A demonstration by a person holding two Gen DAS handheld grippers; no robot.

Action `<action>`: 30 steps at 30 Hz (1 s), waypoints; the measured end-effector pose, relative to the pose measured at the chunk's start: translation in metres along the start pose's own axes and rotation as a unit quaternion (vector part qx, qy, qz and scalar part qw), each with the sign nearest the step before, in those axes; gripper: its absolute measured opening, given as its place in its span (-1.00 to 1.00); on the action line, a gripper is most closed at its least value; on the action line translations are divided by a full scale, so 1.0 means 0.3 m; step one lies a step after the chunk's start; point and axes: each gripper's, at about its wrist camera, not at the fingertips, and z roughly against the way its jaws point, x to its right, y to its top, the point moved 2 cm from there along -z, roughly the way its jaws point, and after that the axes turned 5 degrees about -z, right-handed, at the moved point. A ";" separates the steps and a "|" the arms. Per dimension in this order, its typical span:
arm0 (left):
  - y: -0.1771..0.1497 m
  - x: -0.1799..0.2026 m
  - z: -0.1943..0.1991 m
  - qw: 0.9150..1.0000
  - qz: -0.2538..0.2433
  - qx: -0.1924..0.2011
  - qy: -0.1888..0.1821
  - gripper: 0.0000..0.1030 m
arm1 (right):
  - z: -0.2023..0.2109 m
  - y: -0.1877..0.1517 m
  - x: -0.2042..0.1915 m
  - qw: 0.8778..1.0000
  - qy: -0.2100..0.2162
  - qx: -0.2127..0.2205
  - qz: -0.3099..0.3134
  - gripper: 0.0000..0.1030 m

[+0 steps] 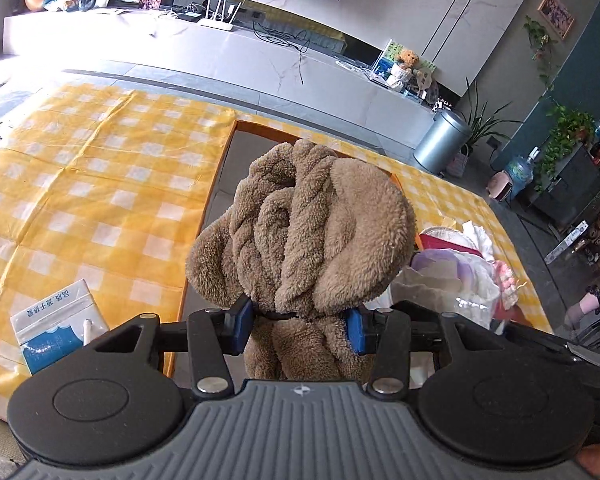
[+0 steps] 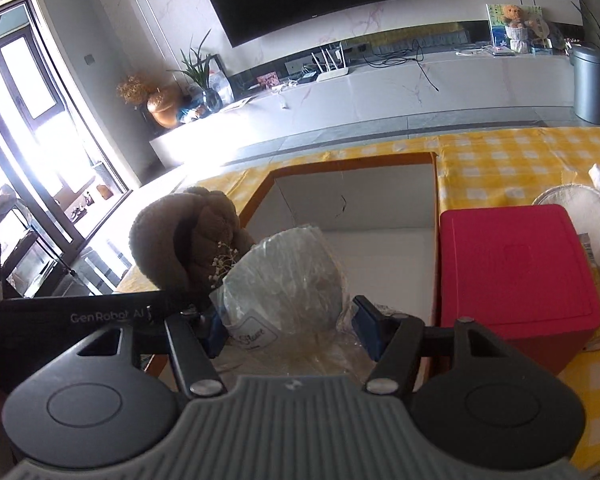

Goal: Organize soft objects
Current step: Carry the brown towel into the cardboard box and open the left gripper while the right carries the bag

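Left claw [image 1: 300, 330]: blue pads pinching the brown fleece bundle [image 1: 304, 224] at a narrow waist where a dark band cinches it; bulk of the bundle stands up past the pads, a smaller tuft hangs back toward the handle.
Fleece bundle: held up over the open cardboard box [image 1: 236, 148], not resting on anything visible. Judged light, very soft, compressible; it will sag and swing, so the banded waist is the sound hold.
Right claw [image 2: 288, 324]: pads spread on either side of a clear plastic bag [image 2: 288, 276], left pad seems to touch it, right pad stands apart; no firm pinch evident.
Plastic bag: crinkly, slick, likely light; small dried white flowers [image 2: 222, 260] at its edge look fragile. Best taken low near the label.
Box interior [image 2: 364, 248]: white, bare where visible.
Red box [image 2: 516, 268]: just beside the cardboard box, on the table [image 2: 500, 164] with its yellow checked cloth.
Pose: both claws level, pointing forward over the cardboard box, left claw raised.
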 end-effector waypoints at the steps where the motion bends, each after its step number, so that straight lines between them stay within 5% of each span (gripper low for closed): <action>1: -0.009 -0.008 -0.004 1.000 -0.007 -0.002 0.007 0.01 | -0.015 -0.006 0.003 1.000 -0.009 -0.002 -0.001 0.20; 6: -0.032 -0.003 -0.014 0.999 -0.044 -0.025 0.010 0.01 | -0.027 -0.012 0.024 1.000 -0.019 -0.005 -0.011 0.19; 21: -0.101 0.128 -0.091 0.975 -0.169 -0.054 0.135 0.12 | 0.027 -0.015 0.033 1.000 0.000 0.019 -0.021 0.18; 26: -0.084 0.127 -0.031 0.982 -0.168 0.002 0.084 0.54 | 0.025 -0.008 0.054 0.999 0.001 0.021 -0.027 0.18; 30: -0.038 0.070 0.026 0.993 -0.104 0.038 0.050 0.60 | 0.017 -0.003 0.060 0.999 -0.005 0.025 -0.037 0.18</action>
